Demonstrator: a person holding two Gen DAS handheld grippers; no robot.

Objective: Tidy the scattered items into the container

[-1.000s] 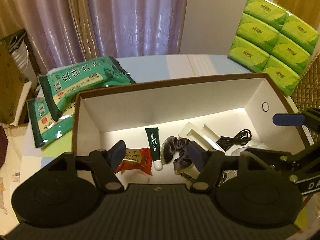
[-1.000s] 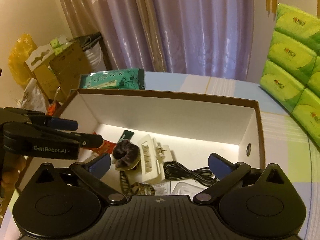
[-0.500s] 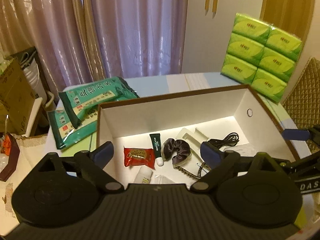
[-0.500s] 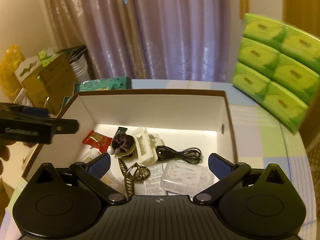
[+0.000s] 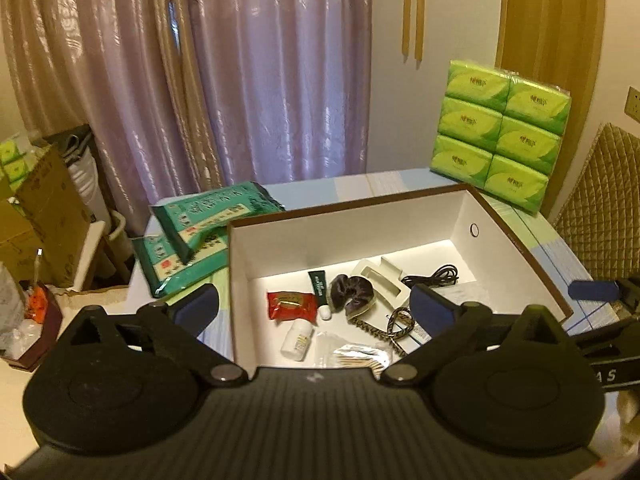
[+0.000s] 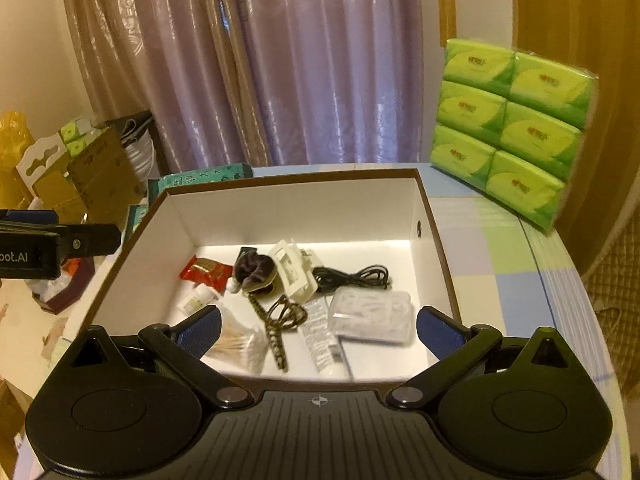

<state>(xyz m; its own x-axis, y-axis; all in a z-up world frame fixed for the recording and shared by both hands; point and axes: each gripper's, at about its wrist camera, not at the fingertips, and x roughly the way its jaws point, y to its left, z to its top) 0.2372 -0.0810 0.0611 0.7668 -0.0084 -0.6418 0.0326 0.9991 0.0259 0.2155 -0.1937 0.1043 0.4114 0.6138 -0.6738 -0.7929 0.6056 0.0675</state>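
Opening, the left tool (image 5: pixel 314 308) pinches nothing; the spread right tool (image 6: pixel 318 330) hides perhaps cotton swabs (image 6: pixel 240 346).

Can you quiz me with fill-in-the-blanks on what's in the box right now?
1. The red packet lies inside the ____.
2. The black cable lies beside the ____ hair claw.
3. The stacked tissue packs are ____ in colour.
4. Nothing sits between the ____ gripper jaws.

Missing words: box; cream; green; right
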